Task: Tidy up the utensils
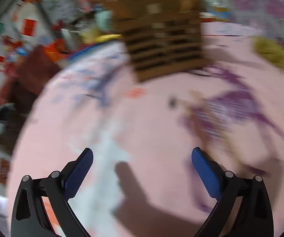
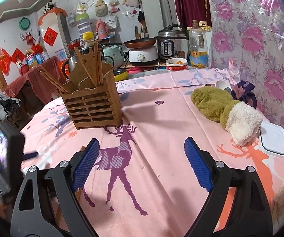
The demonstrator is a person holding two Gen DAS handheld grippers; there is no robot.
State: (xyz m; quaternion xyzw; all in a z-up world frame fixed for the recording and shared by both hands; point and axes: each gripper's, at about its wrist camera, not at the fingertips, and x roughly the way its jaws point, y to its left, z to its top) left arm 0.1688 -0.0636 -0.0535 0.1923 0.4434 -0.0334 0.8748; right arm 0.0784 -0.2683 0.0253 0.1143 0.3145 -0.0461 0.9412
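Pink tablecloth (image 2: 161, 118) bears upright wooden holder (image 2: 92, 106), chopsticks (image 2: 97, 63) pointing up

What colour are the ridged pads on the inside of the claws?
Deep blue, set on black arms; the pads show most sharply in the right wrist view.

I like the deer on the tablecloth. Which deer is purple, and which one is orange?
The purple deer stands mid-cloth, just before the wooden utensil holder. The orange deer is at the right, beside the white lidded container.

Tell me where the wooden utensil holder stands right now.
In the right wrist view the utensil holder stands on the pink tablecloth, left of centre, just behind the purple deer print and far left of the green towel.
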